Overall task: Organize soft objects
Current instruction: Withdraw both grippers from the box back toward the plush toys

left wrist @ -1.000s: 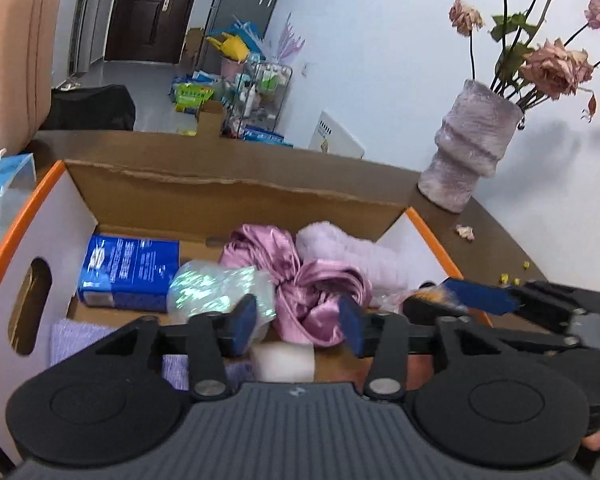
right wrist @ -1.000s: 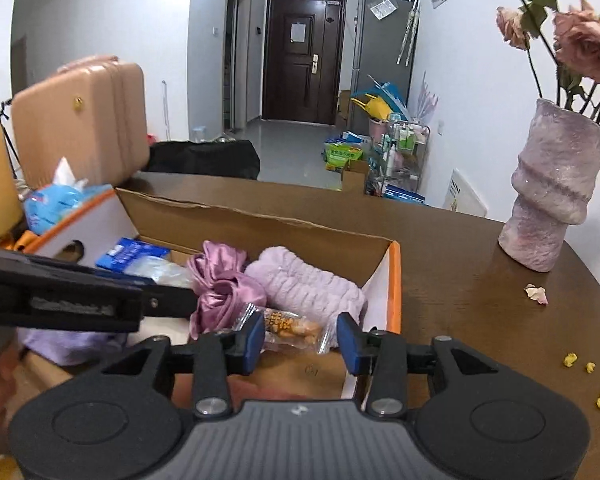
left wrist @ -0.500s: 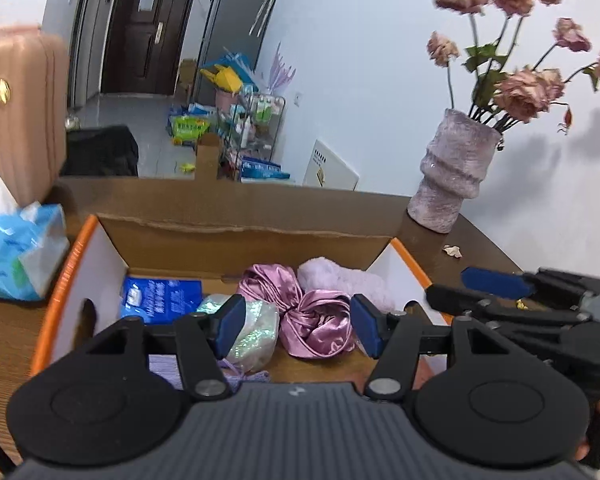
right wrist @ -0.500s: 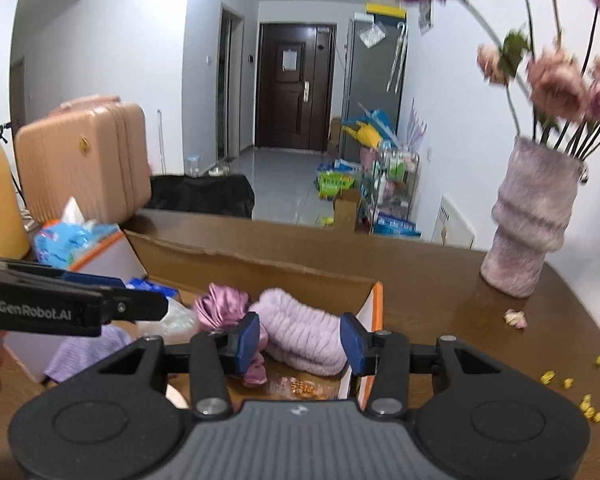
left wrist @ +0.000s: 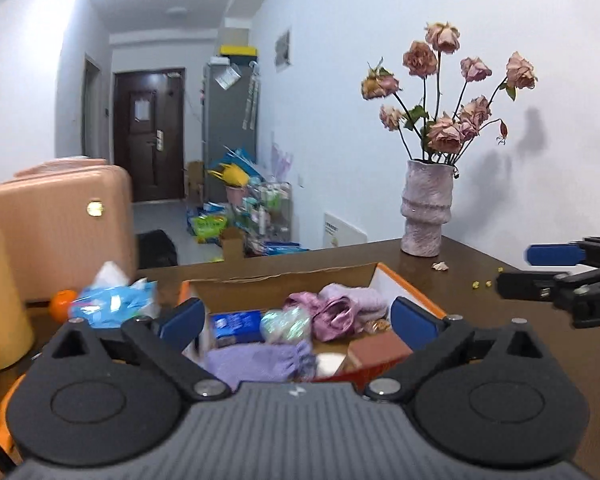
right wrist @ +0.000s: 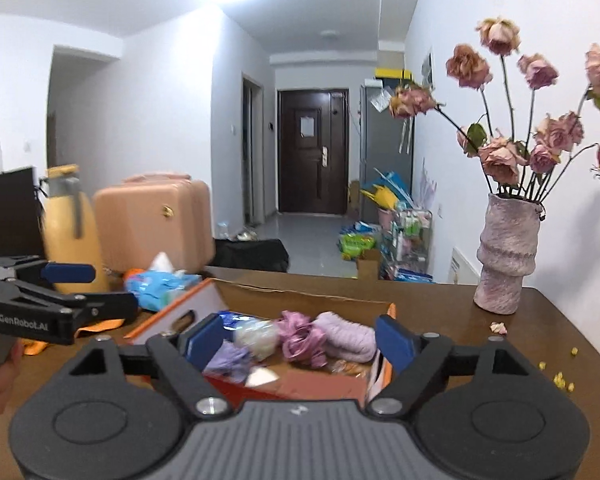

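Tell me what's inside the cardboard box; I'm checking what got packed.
In the box: a pink satin scrunchie, fluffy lilac headband, purple cloth, blue packet, shiny wrapped ball and snack bag. Whatever lies beneath them is covered.

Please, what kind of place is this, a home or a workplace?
Most likely a lived-in flat: a wooden table bears a vase of dried roses, a pink suitcase stands nearby, and a hallway leads to a dark entrance door.
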